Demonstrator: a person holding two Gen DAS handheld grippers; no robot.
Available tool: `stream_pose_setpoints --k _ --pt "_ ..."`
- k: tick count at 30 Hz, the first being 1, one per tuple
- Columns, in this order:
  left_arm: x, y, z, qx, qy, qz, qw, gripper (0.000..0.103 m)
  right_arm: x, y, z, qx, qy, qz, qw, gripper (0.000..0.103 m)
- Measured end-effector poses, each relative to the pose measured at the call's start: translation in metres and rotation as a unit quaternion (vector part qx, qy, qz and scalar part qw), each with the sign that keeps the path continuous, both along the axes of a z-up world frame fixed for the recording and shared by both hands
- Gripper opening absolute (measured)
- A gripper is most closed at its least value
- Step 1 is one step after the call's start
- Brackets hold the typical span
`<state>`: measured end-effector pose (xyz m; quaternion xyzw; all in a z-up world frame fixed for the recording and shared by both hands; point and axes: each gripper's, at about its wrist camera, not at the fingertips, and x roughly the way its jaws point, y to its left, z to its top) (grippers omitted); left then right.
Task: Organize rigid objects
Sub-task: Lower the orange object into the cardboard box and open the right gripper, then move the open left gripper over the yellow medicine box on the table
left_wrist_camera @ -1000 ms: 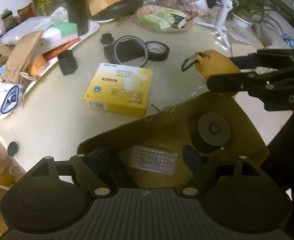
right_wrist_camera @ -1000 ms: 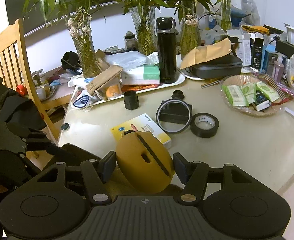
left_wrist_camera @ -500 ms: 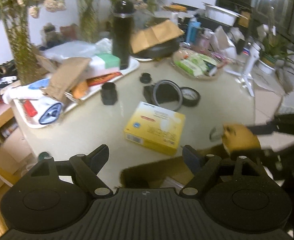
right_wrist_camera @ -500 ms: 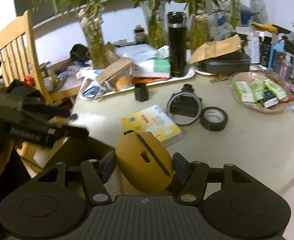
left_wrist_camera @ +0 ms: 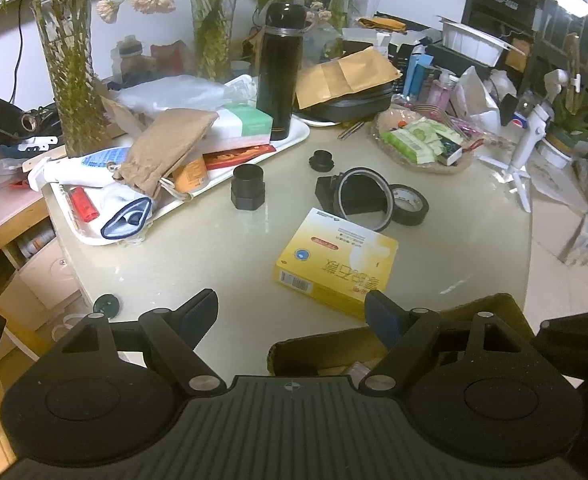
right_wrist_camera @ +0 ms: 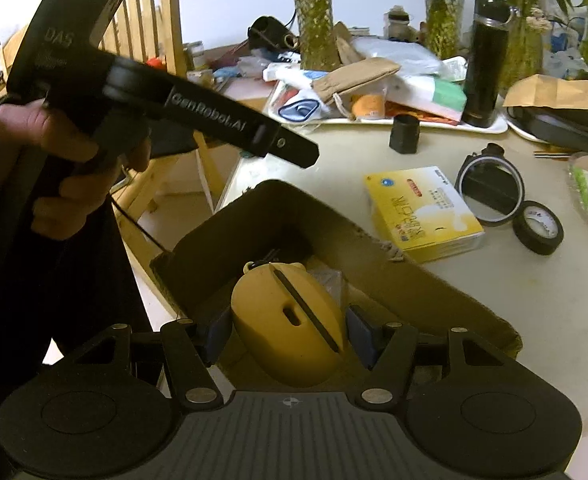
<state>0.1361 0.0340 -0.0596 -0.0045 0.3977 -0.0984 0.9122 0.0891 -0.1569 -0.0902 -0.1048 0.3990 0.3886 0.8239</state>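
1. Depositing is the step in hand: the rounded yellow silicone case [right_wrist_camera: 290,328] is clenched between the pads of the right gripper [right_wrist_camera: 290,334] above the open brown cardboard box [right_wrist_camera: 374,252] at the near table edge.
2. The left gripper [left_wrist_camera: 292,310] is held released, nothing between its fingers, over the beige table [left_wrist_camera: 214,248].
3. Next, lowering into the box and opening of the right jaws are called for; the flat yellow carton [left_wrist_camera: 336,260] beyond it is judged a likely following pick.

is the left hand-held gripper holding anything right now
No, the left hand-held gripper stands open with only bare table between its fingers.
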Motion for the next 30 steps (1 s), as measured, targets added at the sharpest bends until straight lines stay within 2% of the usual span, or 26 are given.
stream_pose_setpoints --k 7,8,10,16,20,25,30 --pt "0.001 0.002 0.0 0.003 0.004 0.007 1.0 0.081 0.002 0.001 -0.005 -0.02 0.007 0.0 1.0 0.067" --pt "0.001 0.002 0.0 0.004 0.004 0.007 1.0 0.081 0.002 0.0 -0.004 -0.017 0.004 0.0 1.0 0.075" --pt "0.002 0.001 -0.001 0.008 0.006 0.009 0.9999 0.081 0.002 -0.002 -0.001 -0.005 -0.001 -0.002 1.0 0.085" --pt "0.002 0.005 -0.004 0.01 0.011 0.019 0.9997 0.081 0.004 -0.005 0.007 0.008 -0.024 -0.019 1.0 0.098" --pt "0.003 0.01 -0.003 0.004 0.011 0.028 0.9995 0.081 0.009 -0.012 0.012 0.013 -0.046 -0.058 0.997 0.103" --pt "0.005 0.008 -0.003 0.005 0.011 0.024 0.9996 0.081 0.023 -0.027 0.014 0.02 -0.05 -0.13 0.99 0.103" --pt "0.005 0.006 -0.004 0.006 0.012 0.02 0.9997 0.081 0.034 -0.038 0.011 0.006 -0.058 -0.187 0.981 0.103"
